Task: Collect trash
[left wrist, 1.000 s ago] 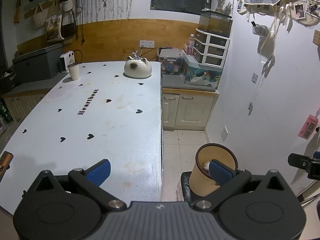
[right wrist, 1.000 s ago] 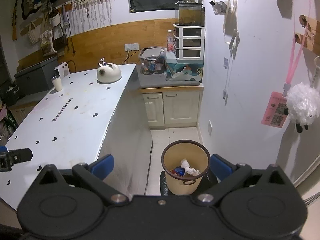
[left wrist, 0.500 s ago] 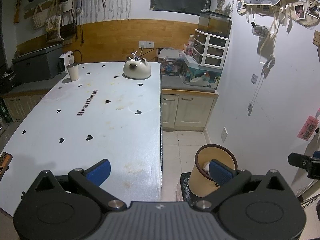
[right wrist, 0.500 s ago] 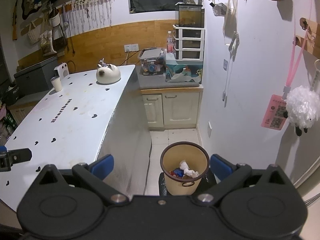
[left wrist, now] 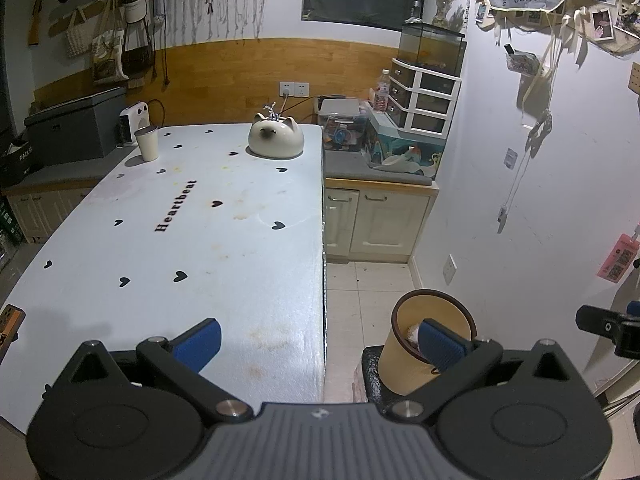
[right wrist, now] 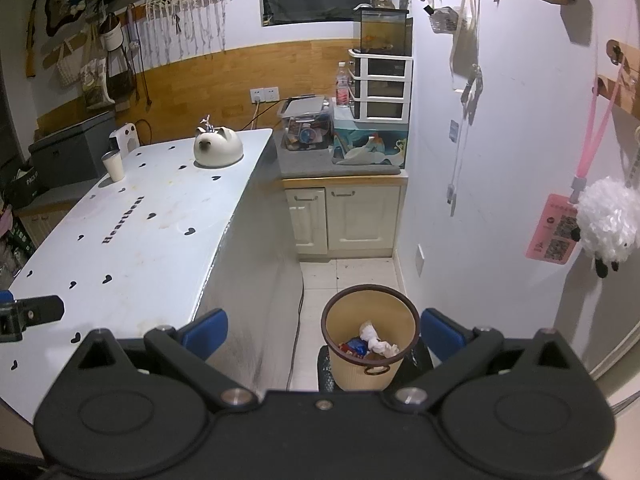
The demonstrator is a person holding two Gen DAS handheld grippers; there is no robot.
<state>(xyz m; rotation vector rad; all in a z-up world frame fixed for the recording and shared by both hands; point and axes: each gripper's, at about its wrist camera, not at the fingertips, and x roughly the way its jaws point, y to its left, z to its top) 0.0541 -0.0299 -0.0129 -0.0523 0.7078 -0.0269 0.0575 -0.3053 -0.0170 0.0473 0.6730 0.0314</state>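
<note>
A tan waste bin [right wrist: 370,364] with a dark rim stands on the tiled floor beside the table; crumpled white paper [right wrist: 376,340] and a blue-red wrapper lie inside. In the left wrist view the same bin [left wrist: 404,364] sits at lower right, partly behind a blue fingertip. My left gripper [left wrist: 320,342] hangs open over the table's near right edge, nothing between its fingers. My right gripper [right wrist: 322,330] is open above the bin, empty. A white paper cup [left wrist: 146,143] stands at the table's far left.
The white table [left wrist: 180,248] with black hearts carries a cat-shaped ceramic pot [left wrist: 276,138] at its far end. Cream cabinets [right wrist: 348,220] with boxes and drawers line the back. A white wall [right wrist: 500,160] runs close on the right. A phone corner [left wrist: 8,324] shows at left.
Both views have drifted only slightly; the bin sits a little lower in the right wrist view. Both grippers stay open and empty.
</note>
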